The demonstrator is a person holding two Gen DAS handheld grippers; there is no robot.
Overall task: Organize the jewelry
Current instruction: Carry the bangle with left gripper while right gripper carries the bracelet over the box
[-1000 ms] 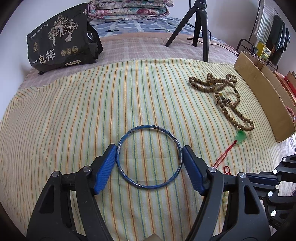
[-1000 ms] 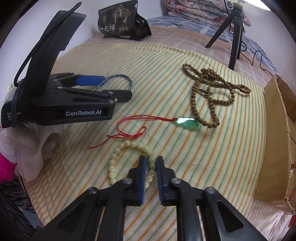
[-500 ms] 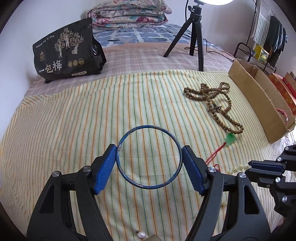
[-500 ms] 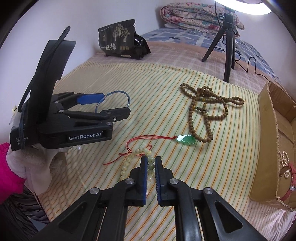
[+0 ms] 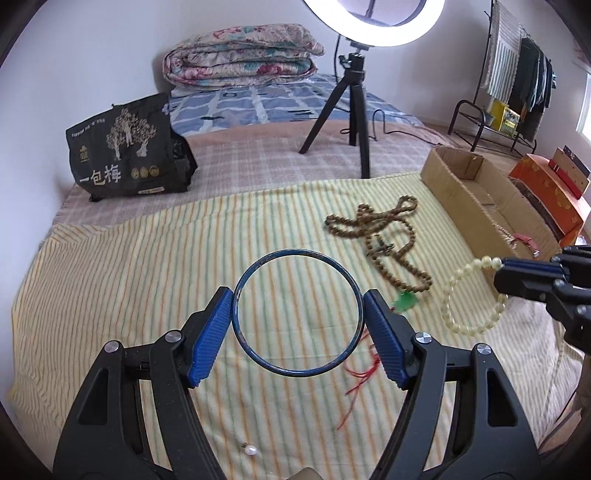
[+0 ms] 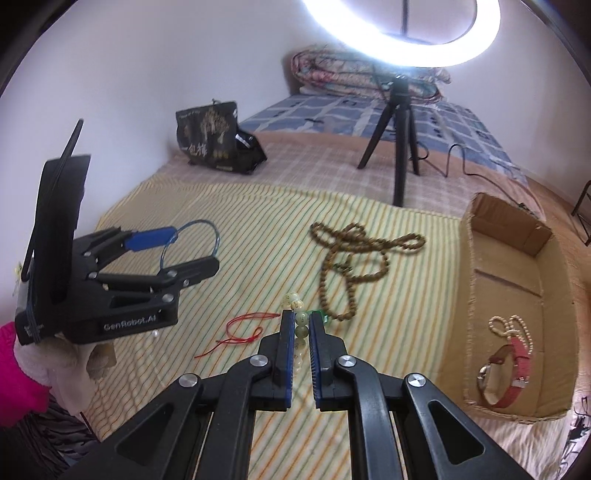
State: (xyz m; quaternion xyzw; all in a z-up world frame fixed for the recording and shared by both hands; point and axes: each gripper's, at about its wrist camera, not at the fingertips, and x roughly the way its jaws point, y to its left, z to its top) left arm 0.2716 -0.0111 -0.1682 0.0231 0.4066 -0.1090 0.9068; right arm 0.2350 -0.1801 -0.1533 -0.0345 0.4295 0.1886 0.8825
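A blue bangle (image 5: 297, 313) sits clamped across its width between the 2 blue pads of the left tongs (image 5: 297, 321), which stand wide to fit it; the ring faces the camera almost flat-on, lifted clear of the striped blanket (image 5: 147, 277) on the bed. In the right wrist view the same bangle (image 6: 192, 242) shows edge-on, its plane roughly upright.

The right tongs (image 6: 302, 345) are narrowed onto a pale bead bracelet (image 6: 297, 325); a few beads poke out past the tips. From the left wrist view the bracelet (image 5: 474, 295) hangs as a loose loop below the tongs' tip, off the blanket.

On the blanket lies a long brown bead necklace (image 6: 351, 266) in loose tangled loops, its length running from the far side toward the tongs. Its near end lies close to a green pendant (image 5: 406, 301) on a red cord (image 6: 240, 330), which trails toward the near side. A single pearl (image 5: 252, 451) on a thin chain lies near the blanket's near edge.

At the right, a cardboard box (image 6: 469, 280) lies open (inside: a red-strapped watch (image 6: 506, 373) and a string of small pearls (image 6: 511, 326)).

Farther back: a black printed bag (image 5: 127, 151), a tripod (image 5: 351, 110) carrying a lit ring light (image 6: 402, 33), a folded quilt (image 5: 240, 55) against a white wall, and a clothes rack (image 5: 517, 81) at the right. A pink sleeve (image 6: 18, 376) and a white glove (image 6: 62, 369) hold the left tongs.
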